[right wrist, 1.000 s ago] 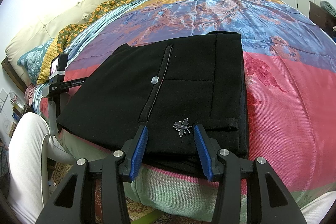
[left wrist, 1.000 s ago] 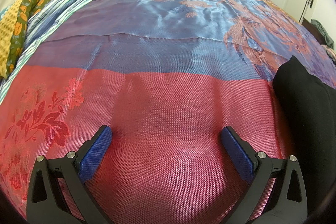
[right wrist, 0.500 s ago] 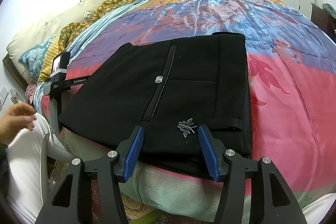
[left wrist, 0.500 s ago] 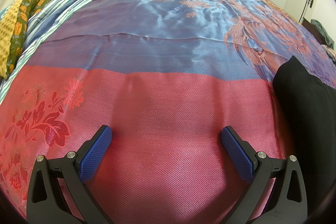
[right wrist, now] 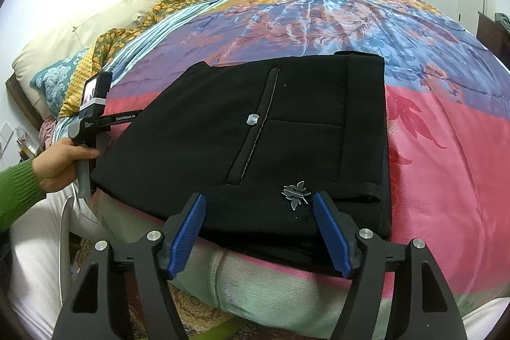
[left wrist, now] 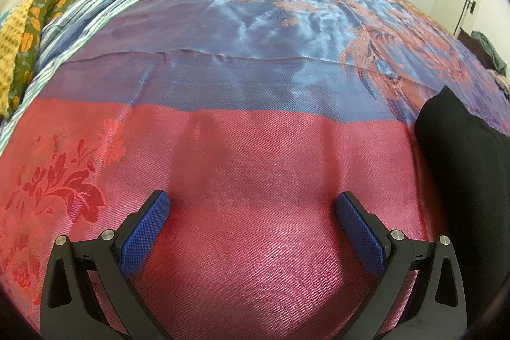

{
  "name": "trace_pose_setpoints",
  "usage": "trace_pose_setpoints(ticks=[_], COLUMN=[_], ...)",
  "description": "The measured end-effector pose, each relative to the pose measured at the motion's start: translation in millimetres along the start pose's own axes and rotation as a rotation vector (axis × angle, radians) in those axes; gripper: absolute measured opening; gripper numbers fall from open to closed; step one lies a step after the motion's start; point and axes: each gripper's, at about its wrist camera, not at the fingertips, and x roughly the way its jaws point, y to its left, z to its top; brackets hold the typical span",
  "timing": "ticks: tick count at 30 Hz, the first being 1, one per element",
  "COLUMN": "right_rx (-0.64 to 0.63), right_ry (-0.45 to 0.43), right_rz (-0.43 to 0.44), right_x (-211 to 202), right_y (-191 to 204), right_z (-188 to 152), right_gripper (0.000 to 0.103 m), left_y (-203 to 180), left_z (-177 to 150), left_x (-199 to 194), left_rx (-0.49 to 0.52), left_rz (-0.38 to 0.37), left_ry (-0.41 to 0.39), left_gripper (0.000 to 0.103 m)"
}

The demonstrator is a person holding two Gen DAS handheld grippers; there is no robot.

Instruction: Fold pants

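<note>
Bedspread point(right wrist: 446, 148) bears folded black pants point(right wrist: 271, 133), waistband edge toward opening right claw point(right wrist: 258, 206).

The black pants point(right wrist: 287, 129) lie folded into a flat rectangle near the bed's point(right wrist: 446, 180) front edge, pocket seam, pale button and silver insect emblem facing up.

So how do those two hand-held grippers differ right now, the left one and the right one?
The left hand-held gripper stands wide open over bare pink bedspread, with nothing between its pads. The right hand-held gripper has a narrower gap, its jaws opening, with the near edge of the folded black pants showing between them. Both share blue pads on black fingers, and neither grips anything.
</note>
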Motion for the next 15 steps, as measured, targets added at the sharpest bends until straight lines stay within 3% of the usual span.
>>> trace_pose_setpoints(ticks=[7,9,12,13,15], right_rx=[-0.014,-0.014,-0.001,0.015,0.068], right_ry=[-0.002,-0.002,0.014,0.024,0.023], right_rz=[0.003,0.005,0.018,0.033,0.084], right_x=[1.5,1.6,-3.2,-7.9,-25.0], right_y=[3.2,2.9,1.3,-0.7,-12.3], right_z=[-0.6,-0.2,5.3,8.4,17.2], right_gripper=[0.078,0.078,0.078,0.078,0.078], left_y=[4.1,6.7,5.9,7.3,6.8], left_z=[8.1,8.5,14.6,15.8,14.4], left_x=[-2.5,-2.3,-9.8,-22.0,-52.7], left_rx=[0.005,-0.042,-0.033,-0.052,-0.075], left_rz=[-0.048,-0.061,-0.059,-0.083,-0.214], left_ry=[0.101,0.147,0.248,0.238,0.178], left_gripper=[0.103,0.103,0.102,0.101,0.101])
